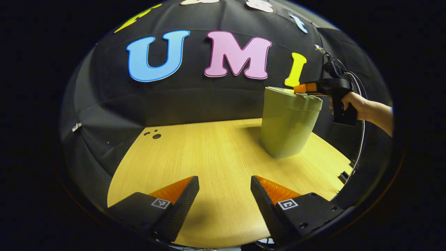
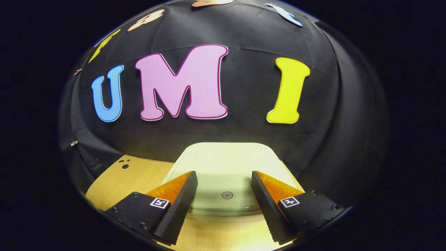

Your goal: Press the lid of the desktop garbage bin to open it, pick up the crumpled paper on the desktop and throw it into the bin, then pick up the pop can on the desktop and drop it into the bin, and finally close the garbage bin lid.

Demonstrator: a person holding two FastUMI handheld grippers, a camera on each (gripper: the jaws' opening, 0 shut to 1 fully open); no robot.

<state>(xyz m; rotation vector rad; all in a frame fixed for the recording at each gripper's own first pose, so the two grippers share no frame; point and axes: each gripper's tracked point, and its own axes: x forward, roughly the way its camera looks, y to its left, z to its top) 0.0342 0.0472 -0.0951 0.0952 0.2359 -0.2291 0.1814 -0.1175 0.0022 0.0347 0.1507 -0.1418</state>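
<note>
Our right gripper hovers with fingers spread apart, nothing between them, just above the near edge of the pale green plastic desktop bin's lid. A small red ring mark sits on the lid right between and below our fingertips; likely the press spot. Lid looks flat and closed. Seen from the left gripper view, that right gripper pokes over the top rim of the tall green bin, a hand gripping its handle.

Our left gripper is also spread wide and empty, low over the light wooden tabletop, bin ahead and to its right, well apart.

Step in hand, we judge: press the lid open. Do it well by coming straight down on the ring mark with one fingertip, firm and short, without shoving the bin sideways. Paper and can: can't locate them here.
</note>
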